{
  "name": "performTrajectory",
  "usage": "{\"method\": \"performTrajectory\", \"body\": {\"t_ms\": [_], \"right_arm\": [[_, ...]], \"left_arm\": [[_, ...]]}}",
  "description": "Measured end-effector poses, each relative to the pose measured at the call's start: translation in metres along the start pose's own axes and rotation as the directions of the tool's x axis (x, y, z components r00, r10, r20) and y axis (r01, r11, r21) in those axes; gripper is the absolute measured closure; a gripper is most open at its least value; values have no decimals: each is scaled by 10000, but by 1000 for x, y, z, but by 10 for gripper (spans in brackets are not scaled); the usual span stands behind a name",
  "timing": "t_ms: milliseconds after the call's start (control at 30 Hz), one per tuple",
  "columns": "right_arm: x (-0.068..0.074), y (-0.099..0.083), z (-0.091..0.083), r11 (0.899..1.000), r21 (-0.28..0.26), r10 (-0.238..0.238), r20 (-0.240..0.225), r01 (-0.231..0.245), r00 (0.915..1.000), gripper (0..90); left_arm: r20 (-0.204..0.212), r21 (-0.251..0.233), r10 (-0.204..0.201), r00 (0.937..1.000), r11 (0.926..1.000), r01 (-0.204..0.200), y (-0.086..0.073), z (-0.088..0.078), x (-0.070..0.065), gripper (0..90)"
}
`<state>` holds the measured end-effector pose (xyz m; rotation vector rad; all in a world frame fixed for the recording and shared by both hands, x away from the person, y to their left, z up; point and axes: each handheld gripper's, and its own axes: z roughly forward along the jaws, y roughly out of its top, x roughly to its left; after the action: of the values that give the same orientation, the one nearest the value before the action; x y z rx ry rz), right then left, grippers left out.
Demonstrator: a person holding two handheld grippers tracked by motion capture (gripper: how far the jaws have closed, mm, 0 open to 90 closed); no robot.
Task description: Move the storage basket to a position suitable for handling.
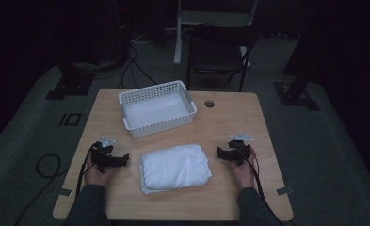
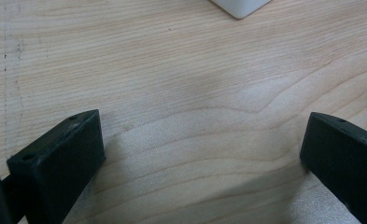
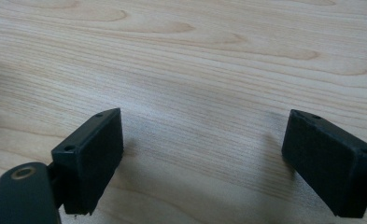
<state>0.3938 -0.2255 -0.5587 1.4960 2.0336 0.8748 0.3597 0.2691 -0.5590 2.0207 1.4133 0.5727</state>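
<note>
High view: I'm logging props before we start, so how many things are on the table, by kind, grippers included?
White plastic basket: 1
Folded white cloth: 1
Black handheld grippers: 2, the left gripper and the right gripper, jaws open
Total: 4

Matt wood table (image 1: 229, 122), perforated plastic basket (image 1: 157, 108), seemingly soft cloth (image 1: 174, 167)

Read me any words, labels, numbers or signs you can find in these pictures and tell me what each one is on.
No readable text anywhere.
White basket: no label.
Folded white cloth: no print or tag.
Wooden table: bare wood grain; faint pencil-like marks in the left gripper view are not letters.
Left gripper and right gripper: plain black, unmarked.
Floor marking: a square outline, not text.
</note>
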Motion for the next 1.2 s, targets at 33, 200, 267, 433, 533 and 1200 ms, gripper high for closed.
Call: {"method": "performTrajectory", "body": {"t_ms": [33,200,267,433,533,1200], "right_arm": [[0,0,0,10000,-1,1,-1,-1,10000,123],[0,0,0,10000,0,-46,-32,46,10000,124],[0,0,0,10000,0,-45,-33,45,10000,124],[0,0,0,9999,-1,-131,-150,131,9998,123],[0,-1,-1,9997,-8,-229,-227,229,9995,124],[11,14,-26,9980,-632,-99,-860,45,9962,326]], "left_arm": [[-16,-7,-13,10000,10000,13,0,0,0,0],[-56,-11,-52,10000,10000,52,0,0,-1,0],[-47,-11,-44,10000,10000,44,0,0,-1,0],[-39,-23,-23,10000,10000,22,-1,-1,-1,2],[-39,-25,-27,10000,10000,27,-1,-1,-1,2],[-7,-27,-4,10000,10000,4,-2,-2,-2,2]]}}
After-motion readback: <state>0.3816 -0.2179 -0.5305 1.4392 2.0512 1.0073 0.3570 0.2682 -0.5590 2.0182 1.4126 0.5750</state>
